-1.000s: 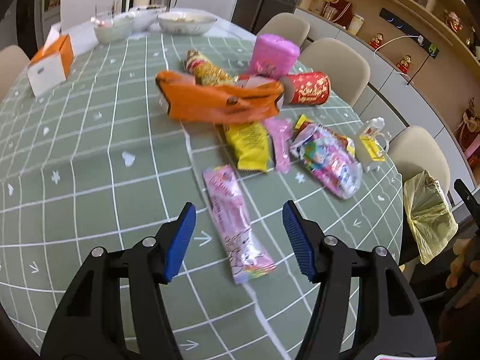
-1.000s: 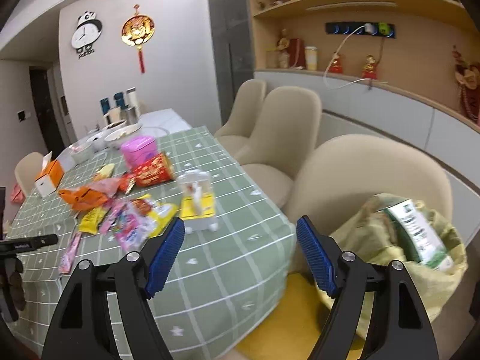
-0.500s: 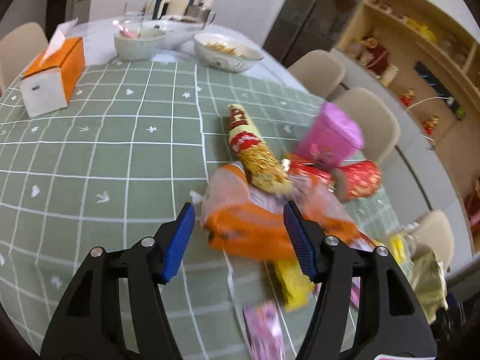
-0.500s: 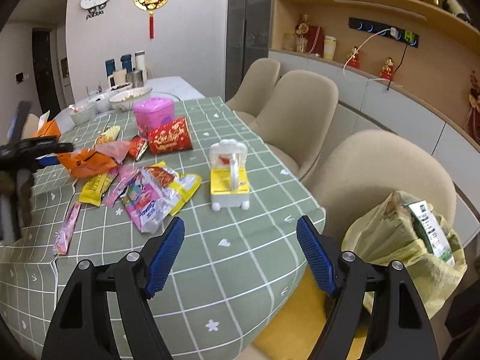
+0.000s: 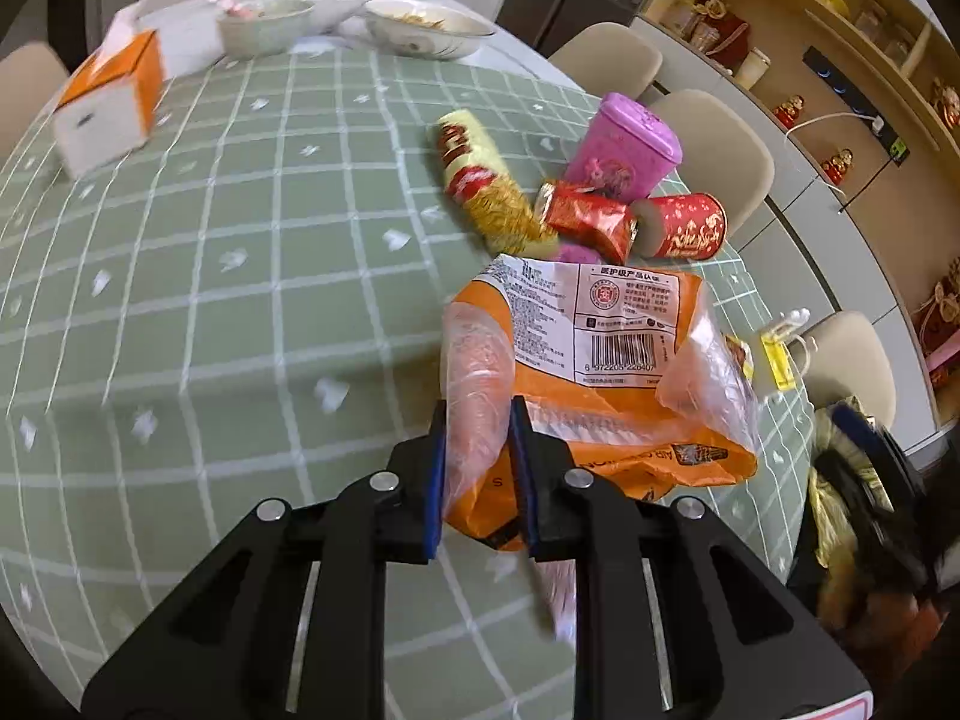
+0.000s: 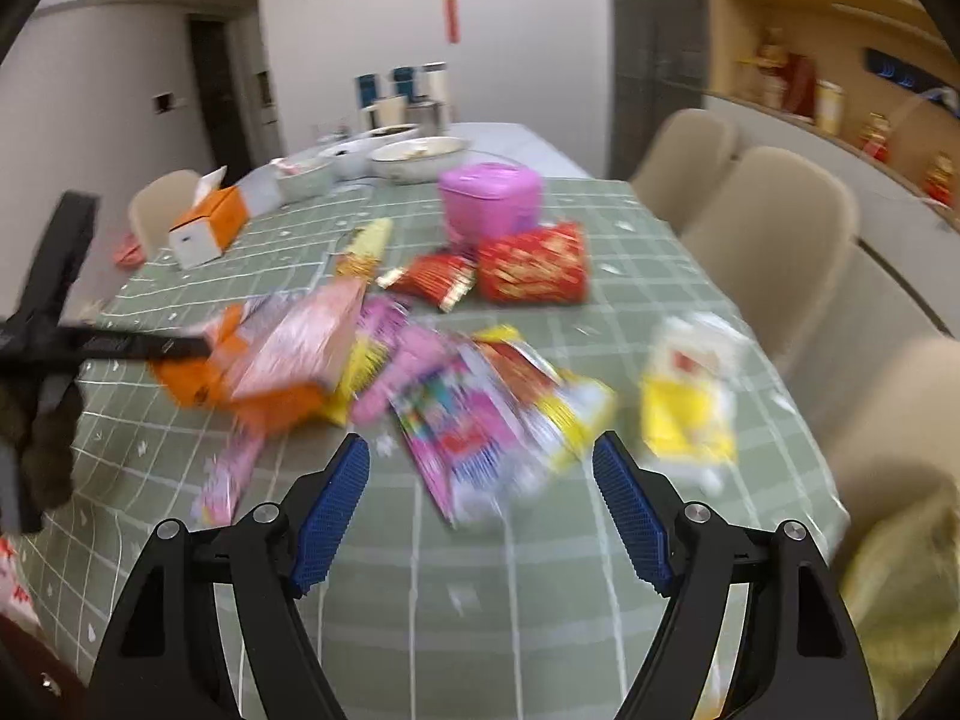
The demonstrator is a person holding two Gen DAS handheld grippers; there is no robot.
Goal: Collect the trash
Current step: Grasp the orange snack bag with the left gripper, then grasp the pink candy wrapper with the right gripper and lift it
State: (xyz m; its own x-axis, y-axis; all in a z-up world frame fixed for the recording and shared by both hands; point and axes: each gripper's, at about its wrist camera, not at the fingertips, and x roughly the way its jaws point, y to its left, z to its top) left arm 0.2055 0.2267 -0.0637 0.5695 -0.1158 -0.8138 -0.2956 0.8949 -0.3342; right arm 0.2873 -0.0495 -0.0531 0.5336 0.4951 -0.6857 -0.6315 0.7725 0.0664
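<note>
My left gripper (image 5: 477, 456) is shut on the edge of an orange plastic wrapper (image 5: 600, 372) and holds it above the green checked tablecloth (image 5: 240, 276). From the right wrist view the same wrapper (image 6: 270, 366) hangs at the left gripper's tip. My right gripper (image 6: 480, 504) is open and empty above a blurred pile of pink and yellow snack wrappers (image 6: 474, 414). A yellow-green trash bag (image 5: 834, 480) sits past the table's right edge and also shows in the right wrist view (image 6: 900, 570).
A pink tin (image 5: 624, 150), a red tube (image 5: 684, 234), a red packet (image 5: 588, 219) and a yellow snack bag (image 5: 486, 186) lie beyond the wrapper. An orange tissue box (image 5: 111, 102) and bowls (image 5: 420, 30) stand farther back. A yellow-white holder (image 6: 690, 396) stands at right. Beige chairs (image 6: 774, 228) line the right side.
My left gripper has closed on the orange wrapper and lifted it. My right gripper has swung from the chair and trash bag toward the wrapper pile on the table.
</note>
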